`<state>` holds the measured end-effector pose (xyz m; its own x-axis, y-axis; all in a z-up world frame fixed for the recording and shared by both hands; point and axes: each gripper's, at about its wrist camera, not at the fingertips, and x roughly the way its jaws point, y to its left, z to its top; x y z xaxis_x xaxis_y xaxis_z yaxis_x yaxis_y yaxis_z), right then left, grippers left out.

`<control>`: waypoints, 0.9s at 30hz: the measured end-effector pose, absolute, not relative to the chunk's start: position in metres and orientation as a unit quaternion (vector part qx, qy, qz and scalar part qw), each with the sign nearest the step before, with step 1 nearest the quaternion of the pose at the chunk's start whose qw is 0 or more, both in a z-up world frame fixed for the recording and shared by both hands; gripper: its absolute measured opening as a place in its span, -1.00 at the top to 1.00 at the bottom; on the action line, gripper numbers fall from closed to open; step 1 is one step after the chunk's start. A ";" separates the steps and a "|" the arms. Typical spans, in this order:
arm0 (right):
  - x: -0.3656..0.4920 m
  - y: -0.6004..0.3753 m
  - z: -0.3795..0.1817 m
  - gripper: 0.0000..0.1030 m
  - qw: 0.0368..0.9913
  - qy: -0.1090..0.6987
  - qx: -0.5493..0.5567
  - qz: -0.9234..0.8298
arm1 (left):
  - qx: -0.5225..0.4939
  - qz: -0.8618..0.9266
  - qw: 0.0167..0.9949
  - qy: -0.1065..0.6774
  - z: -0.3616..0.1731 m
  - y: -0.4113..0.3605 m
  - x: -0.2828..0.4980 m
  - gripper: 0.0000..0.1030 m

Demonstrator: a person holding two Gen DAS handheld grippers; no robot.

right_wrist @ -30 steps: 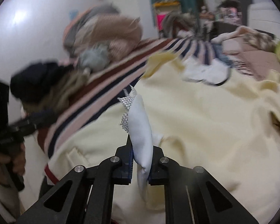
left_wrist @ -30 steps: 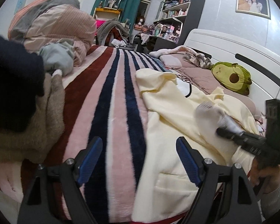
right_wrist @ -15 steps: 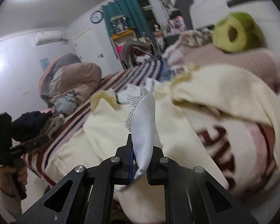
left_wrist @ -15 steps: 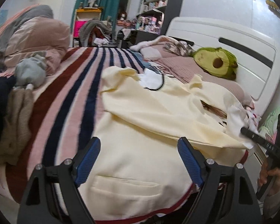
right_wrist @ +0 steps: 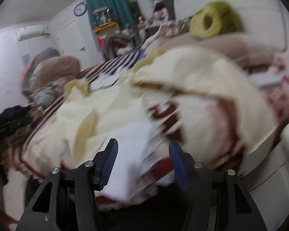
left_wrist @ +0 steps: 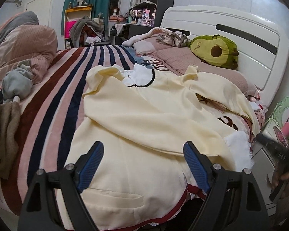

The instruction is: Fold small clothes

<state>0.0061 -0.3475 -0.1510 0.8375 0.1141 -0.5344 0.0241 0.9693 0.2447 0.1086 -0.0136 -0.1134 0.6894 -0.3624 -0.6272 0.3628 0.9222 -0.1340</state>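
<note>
A cream-yellow garment (left_wrist: 144,127) with a white collar lies spread over the striped bed. My left gripper (left_wrist: 142,159) is open and empty above its near hem. A small white cloth (right_wrist: 129,154) lies on the garment at the bed's near edge, between the open fingers of my right gripper (right_wrist: 142,159). The cloth also shows in the left wrist view (left_wrist: 239,150) at the garment's right edge, with the right gripper (left_wrist: 267,146) beside it. The right wrist view is blurred.
A striped blanket (left_wrist: 54,104) covers the bed. A pile of clothes (left_wrist: 7,104) and a rolled duvet (left_wrist: 23,44) lie at the left. An avocado plush (left_wrist: 215,50) rests on pillows by the white headboard (left_wrist: 231,30). Shelves and a chair stand beyond.
My right gripper has opened and let go of the white cloth, which now lies on the garment at the bed's edge. The left gripper's view has swung right, over the garment.
</note>
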 end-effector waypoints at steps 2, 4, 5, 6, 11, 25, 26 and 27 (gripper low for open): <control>0.008 -0.351 -0.138 0.00 0.958 0.260 0.120 0.036 | -0.001 -0.197 0.918 0.344 -0.115 -0.014 0.110 -0.59; 0.016 -0.344 -0.128 0.00 0.958 0.249 0.116 0.083 | -0.001 -0.199 0.918 0.343 -0.116 -0.014 0.110 -0.59; 0.026 -0.331 -0.126 0.00 0.955 0.255 0.103 0.114 | -0.001 -0.201 0.918 0.341 -0.115 -0.014 0.109 -0.59; 0.033 -0.320 -0.127 0.00 0.950 0.266 0.091 0.133 | -0.001 -0.201 0.919 0.340 -0.115 -0.014 0.109 -0.59; 0.079 -0.265 -0.159 0.08 0.906 0.351 0.059 0.229 | 0.005 -0.197 0.922 0.333 -0.114 -0.006 0.106 -0.59; 0.129 -0.276 -0.112 0.91 0.886 0.381 -0.014 0.262 | -0.006 -0.205 0.923 0.327 -0.119 0.006 0.119 -0.60; 0.136 -0.280 -0.110 0.91 0.884 0.387 -0.015 0.263 | -0.004 -0.204 0.923 0.327 -0.119 0.005 0.120 -0.60; 0.143 -0.281 -0.109 0.91 0.879 0.393 -0.011 0.271 | -0.001 -0.203 0.923 0.328 -0.119 0.004 0.122 -0.60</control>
